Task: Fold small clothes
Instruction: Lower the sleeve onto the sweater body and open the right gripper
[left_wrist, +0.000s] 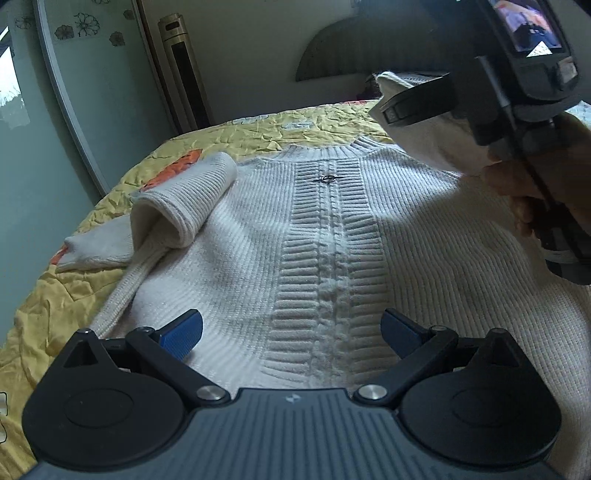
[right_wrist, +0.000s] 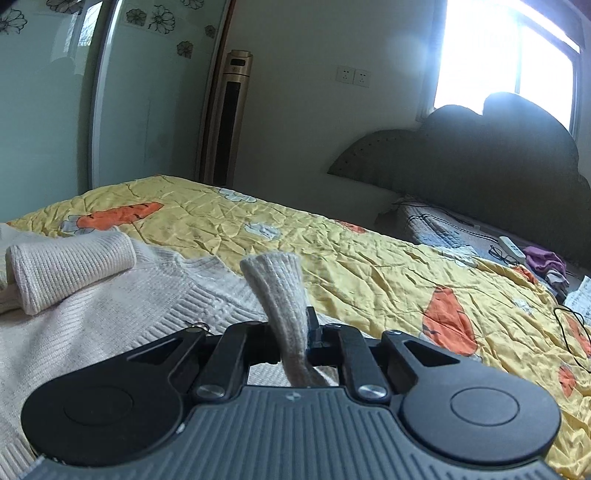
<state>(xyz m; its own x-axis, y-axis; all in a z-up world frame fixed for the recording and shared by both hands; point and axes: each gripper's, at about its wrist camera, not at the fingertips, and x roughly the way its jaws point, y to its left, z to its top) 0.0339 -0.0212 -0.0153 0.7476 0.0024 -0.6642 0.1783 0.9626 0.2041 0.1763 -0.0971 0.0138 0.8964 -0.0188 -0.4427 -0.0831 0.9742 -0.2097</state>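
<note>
Our left gripper (left_wrist: 291, 332) gapes wide over the sweater (left_wrist: 258, 236); our right gripper (right_wrist: 293, 332) pinches the sleeve cuff (right_wrist: 280, 291), which we next lay across toward nine o'clock.

1. Place was a home bedroom.
2. Evidence: bed with yellow carrot-print quilt (right_wrist: 332, 236) and padded headboard (right_wrist: 480, 158).
3. Also a flower-decal sliding wardrobe door (right_wrist: 48, 110), tower air conditioner (right_wrist: 229, 118) and window (right_wrist: 506, 55).

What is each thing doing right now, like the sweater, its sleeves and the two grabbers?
sweater: spread flat on the bed, front up.
left sleeve: folded in over the body.
right sleeve: lifted, pinched in the right gripper.
right gripper: shut on the sleeve.
left gripper: open, over the sweater's hem, holding nothing.
bedspread: wrinkled, under the sweater.
</note>
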